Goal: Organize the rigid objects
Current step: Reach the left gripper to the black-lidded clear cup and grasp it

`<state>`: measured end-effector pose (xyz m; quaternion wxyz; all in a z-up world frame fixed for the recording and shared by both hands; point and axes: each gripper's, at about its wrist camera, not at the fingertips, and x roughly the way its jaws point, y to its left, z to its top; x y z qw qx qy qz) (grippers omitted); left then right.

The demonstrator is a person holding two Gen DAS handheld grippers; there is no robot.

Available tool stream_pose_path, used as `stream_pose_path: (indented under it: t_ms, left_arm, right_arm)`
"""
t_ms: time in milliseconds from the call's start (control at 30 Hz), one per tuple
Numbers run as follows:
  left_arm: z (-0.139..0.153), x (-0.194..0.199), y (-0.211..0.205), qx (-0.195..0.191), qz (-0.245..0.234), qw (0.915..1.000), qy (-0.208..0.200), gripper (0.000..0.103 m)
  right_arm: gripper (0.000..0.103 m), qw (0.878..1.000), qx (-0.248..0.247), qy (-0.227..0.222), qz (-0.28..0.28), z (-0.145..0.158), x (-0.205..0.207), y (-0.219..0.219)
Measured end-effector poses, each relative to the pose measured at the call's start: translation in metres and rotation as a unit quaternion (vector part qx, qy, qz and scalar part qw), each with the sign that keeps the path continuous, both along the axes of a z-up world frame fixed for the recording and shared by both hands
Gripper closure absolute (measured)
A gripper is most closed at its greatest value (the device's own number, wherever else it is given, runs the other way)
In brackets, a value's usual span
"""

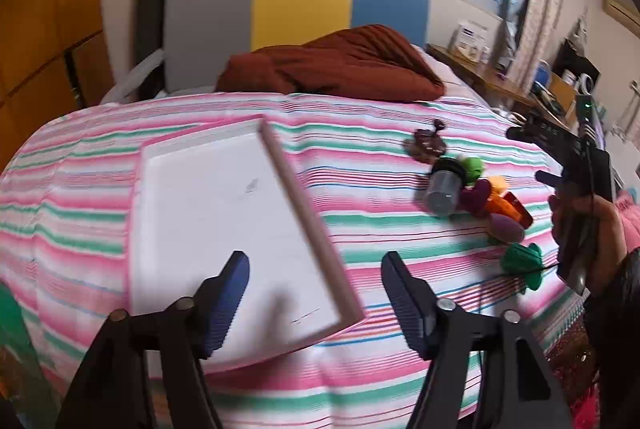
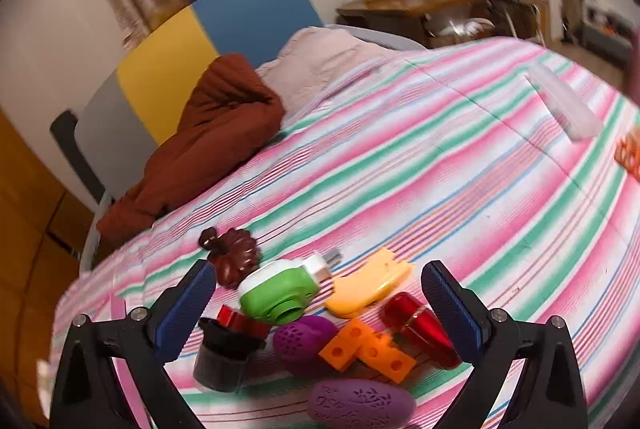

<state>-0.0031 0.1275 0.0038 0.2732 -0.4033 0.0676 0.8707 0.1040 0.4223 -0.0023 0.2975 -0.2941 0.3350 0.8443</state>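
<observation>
A white tray with a pink rim lies on the striped bed, empty. My left gripper is open over its near right corner. A pile of small rigid toys lies to the right. In the right wrist view my right gripper is open just above the pile: a green and white piece, a yellow piece, an orange block, a red piece, two purple pieces, a dark cup and a brown piece. The right gripper also shows in the left wrist view.
The striped bedspread covers the bed. A rust-brown blanket and a pillow lie at the headboard. A clear plastic item lies at the far right. A cluttered wooden desk stands beyond the bed.
</observation>
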Motion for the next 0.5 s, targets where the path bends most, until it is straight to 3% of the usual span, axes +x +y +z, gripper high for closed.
stream_pose_path:
  t_ms: [500]
  left_arm:
    - [-0.005, -0.006, 0.07, -0.037, -0.058, 0.9976, -0.003, 0.032]
  right_arm:
    - [0.0, 1.0, 0.009, 0.001, 0.026, 0.006, -0.002, -0.011]
